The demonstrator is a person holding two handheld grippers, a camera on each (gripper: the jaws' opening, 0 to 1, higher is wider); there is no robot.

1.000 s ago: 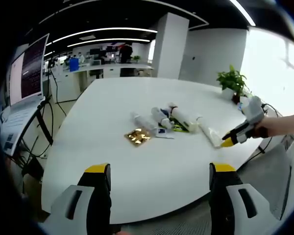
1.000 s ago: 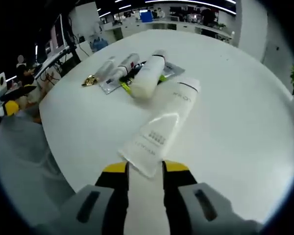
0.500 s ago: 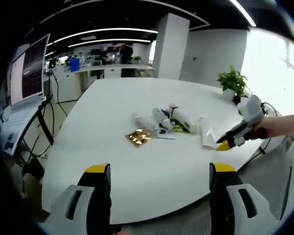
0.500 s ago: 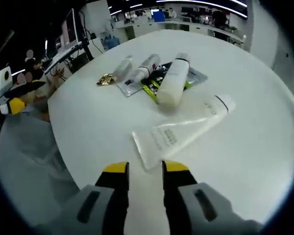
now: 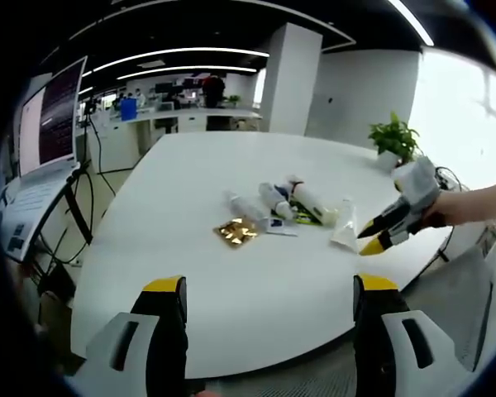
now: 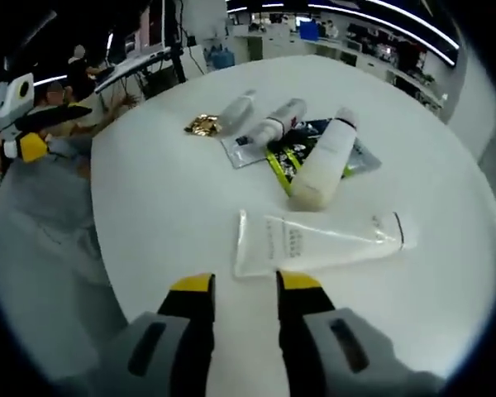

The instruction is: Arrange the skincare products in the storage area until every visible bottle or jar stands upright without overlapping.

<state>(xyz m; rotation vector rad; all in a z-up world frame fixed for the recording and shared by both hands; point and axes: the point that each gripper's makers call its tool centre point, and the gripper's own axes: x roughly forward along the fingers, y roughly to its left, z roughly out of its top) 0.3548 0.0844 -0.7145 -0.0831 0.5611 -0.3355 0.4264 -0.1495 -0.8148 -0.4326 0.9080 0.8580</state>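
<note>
Skincare products lying flat in a cluster on the white round table (image 5: 190, 248), none upright.

Seen in the right gripper view: a long white squeeze tube (image 6: 314, 242) lying on its side nearest, just beyond the tips of the right gripper (image 6: 244, 285), not touching them; jaws close together with a narrow gap, gripping nothing. Farther off, a cream bottle (image 6: 324, 160) resting across green and dark sachets (image 6: 291, 160), with a small tube (image 6: 274, 128) on a grey packet to its left, a clear slim tube (image 6: 236, 107) beyond, and a gold foil packet (image 6: 202, 125) at the far left of the group. Seen in the left gripper view: left gripper (image 5: 264, 288) held near the table's close edge, well apart from the cluster, jaws spread wide and empty.
</note>
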